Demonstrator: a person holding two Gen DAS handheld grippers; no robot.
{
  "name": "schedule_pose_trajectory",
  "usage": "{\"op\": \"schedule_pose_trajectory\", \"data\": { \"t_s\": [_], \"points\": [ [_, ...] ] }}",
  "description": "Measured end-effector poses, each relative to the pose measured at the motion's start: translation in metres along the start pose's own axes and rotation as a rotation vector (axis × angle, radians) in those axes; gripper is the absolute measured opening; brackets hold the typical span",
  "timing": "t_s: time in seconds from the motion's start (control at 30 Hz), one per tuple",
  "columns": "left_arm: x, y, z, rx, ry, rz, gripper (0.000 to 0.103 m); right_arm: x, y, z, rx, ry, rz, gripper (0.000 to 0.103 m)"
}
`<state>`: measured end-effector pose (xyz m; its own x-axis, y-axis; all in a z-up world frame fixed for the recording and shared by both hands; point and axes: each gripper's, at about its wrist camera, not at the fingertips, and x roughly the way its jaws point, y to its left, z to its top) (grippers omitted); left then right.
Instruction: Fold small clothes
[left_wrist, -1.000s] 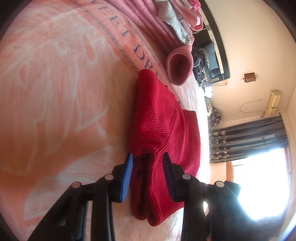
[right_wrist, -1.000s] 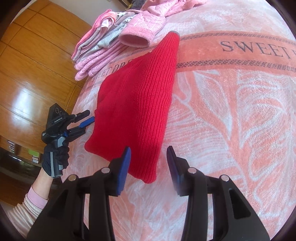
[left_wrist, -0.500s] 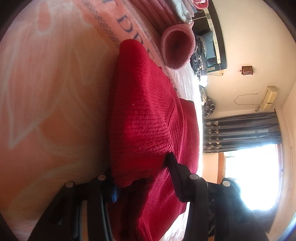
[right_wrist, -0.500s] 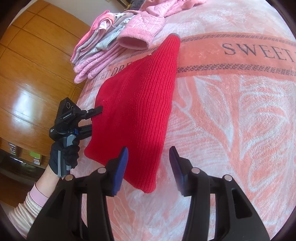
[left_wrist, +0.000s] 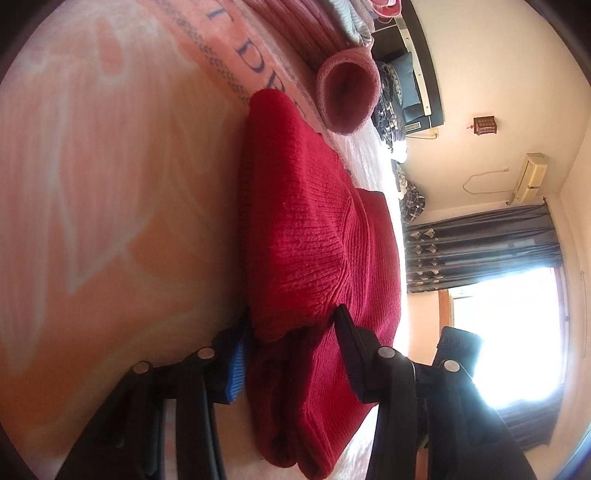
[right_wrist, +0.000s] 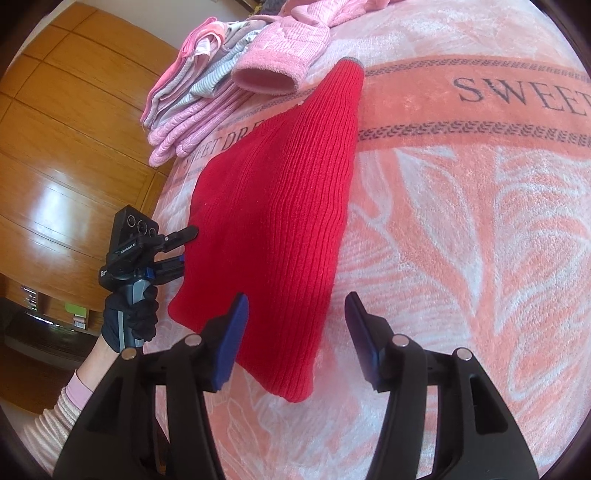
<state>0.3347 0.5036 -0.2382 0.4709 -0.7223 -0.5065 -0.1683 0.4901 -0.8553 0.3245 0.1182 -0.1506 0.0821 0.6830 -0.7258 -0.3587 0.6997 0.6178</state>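
Observation:
A red ribbed knit garment (right_wrist: 273, 206) lies folded into a long wedge on the pink blanket (right_wrist: 480, 229). In the left wrist view its folded layers (left_wrist: 306, 229) fill the middle. My left gripper (left_wrist: 291, 339) is open, and the garment's near edge sits between its blue pad and black finger. The right wrist view shows that same left gripper (right_wrist: 186, 247) at the garment's left edge, held by a black-gloved hand (right_wrist: 129, 317). My right gripper (right_wrist: 295, 332) is open and hovers over the garment's near corner, gripping nothing.
A pile of pink and grey clothes (right_wrist: 199, 96) with a pink cuff (right_wrist: 269, 77) lies past the garment's far tip. Wooden wardrobe doors (right_wrist: 55, 155) stand to the left of the bed. Dark curtains (left_wrist: 480, 251) and a bright window are beyond.
My left gripper pushed in onto the garment's edge, then eased back a little, so its blue pad shows again. The right gripper shifted only slightly and stays open.

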Motion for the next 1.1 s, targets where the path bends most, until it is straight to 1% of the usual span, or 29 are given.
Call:
{"op": "schedule_pose_trajectory", "data": {
  "t_s": [0.07,0.13,0.23,0.27,0.3,0.33,0.37,0.43,0.47,0.53,0.6,0.63,0.7,0.8,0.87,0.97,1.1],
  "points": [
    [0.013,-0.007,0.006,0.009,0.011,0.002,0.044,0.002,0.002,0.001,-0.008,0.008,-0.011,0.055],
    [0.023,-0.011,0.011,0.003,0.027,-0.014,0.045,0.002,0.002,0.007,-0.004,0.003,-0.005,0.055],
    [0.031,-0.015,0.013,-0.004,0.040,-0.019,0.045,0.005,-0.003,0.021,0.025,-0.005,0.033,0.064],
    [0.031,-0.015,0.013,-0.007,0.037,-0.019,0.045,0.008,-0.006,0.027,0.035,0.000,0.033,0.066],
    [0.030,-0.014,0.013,-0.011,0.032,-0.023,0.045,0.013,-0.009,0.032,0.045,0.005,0.026,0.066],
    [0.028,-0.012,0.013,-0.014,0.029,-0.021,0.041,0.018,-0.013,0.036,0.059,0.014,0.027,0.066],
    [0.027,-0.010,0.012,-0.015,0.028,-0.023,0.040,0.024,-0.017,0.040,0.079,0.025,0.032,0.065],
    [0.025,-0.008,0.010,-0.015,0.020,-0.030,0.038,0.037,-0.025,0.045,0.116,0.049,0.057,0.058],
    [0.025,-0.009,0.009,-0.014,0.015,-0.025,0.038,0.045,-0.028,0.045,0.131,0.063,0.084,0.047],
    [0.025,-0.010,0.006,-0.009,0.005,-0.019,0.037,0.053,-0.035,0.044,0.186,0.061,0.125,0.042],
    [0.024,-0.011,0.005,-0.019,-0.001,-0.029,0.036,0.053,-0.039,0.043,0.227,0.057,0.180,0.031],
    [0.024,-0.011,0.003,-0.024,-0.004,-0.043,0.035,0.051,-0.040,0.042,0.241,0.055,0.207,0.029],
    [0.022,-0.014,-0.001,-0.026,-0.010,-0.081,0.034,0.043,-0.039,0.040,0.248,0.049,0.246,0.026],
    [0.020,-0.023,-0.007,-0.030,-0.009,-0.117,0.033,0.027,-0.032,0.039,0.241,0.048,0.269,0.024],
    [0.021,-0.035,-0.015,-0.015,-0.004,-0.122,0.033,0.011,-0.024,0.037,0.215,0.045,0.266,0.024],
    [0.025,-0.057,-0.031,-0.007,0.005,-0.148,0.033,-0.022,-0.017,0.028,0.188,0.040,0.264,0.024],
    [0.040,-0.086,-0.063,0.008,0.044,-0.161,0.033,-0.070,-0.017,0.002,0.161,0.040,0.238,0.024]
  ]
}}
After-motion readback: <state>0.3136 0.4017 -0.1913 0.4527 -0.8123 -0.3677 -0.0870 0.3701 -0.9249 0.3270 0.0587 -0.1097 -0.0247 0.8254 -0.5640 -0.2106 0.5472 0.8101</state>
